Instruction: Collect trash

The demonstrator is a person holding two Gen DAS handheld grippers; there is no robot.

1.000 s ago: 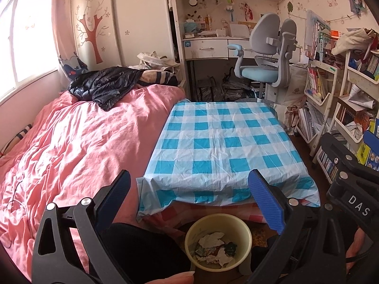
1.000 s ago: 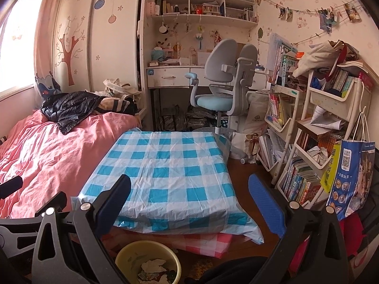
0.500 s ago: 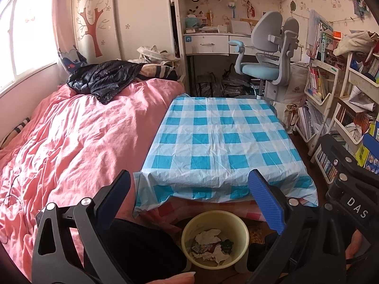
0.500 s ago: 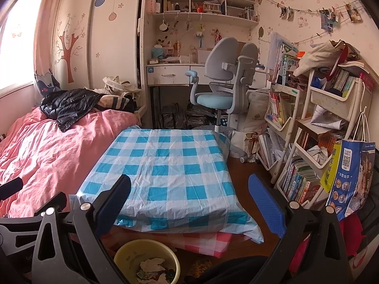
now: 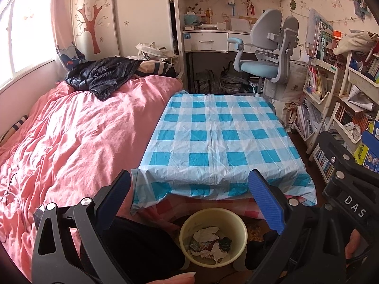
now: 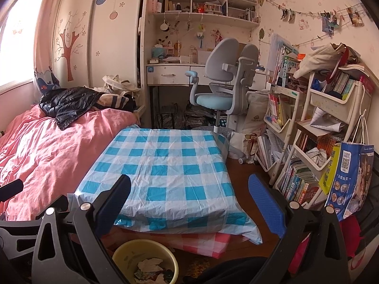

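Daylight comes through a window (image 5: 26, 40) at far left, falling on a bed (image 5: 71, 137) under a rumpled pink cover, a black jacket (image 5: 101, 74) lying at its far end. A low table beside it wears a blue-and-white checked cloth (image 5: 220, 139). Beyond stand a wardrobe with a tree decal (image 6: 68, 54), a white desk (image 6: 175, 71) and a grey-blue chair (image 6: 220, 82) — crowded bookshelves (image 6: 315, 127) fill the right, over what looks like dark wooden floor (image 6: 246, 172)

Setting: a child's bedroom in a home. Left of frame: bed with rumpled pink duvet (image 5: 71, 142). Centre: low table under blue-and-white checked plastic cloth (image 5: 220, 139). Upper centre: white study desk (image 6: 175, 71), grey-and-blue swivel chair (image 6: 222, 80). Right: white shelf racks crammed with books (image 6: 308, 146). Upper left: tree decal on wardrobe door (image 6: 68, 47).
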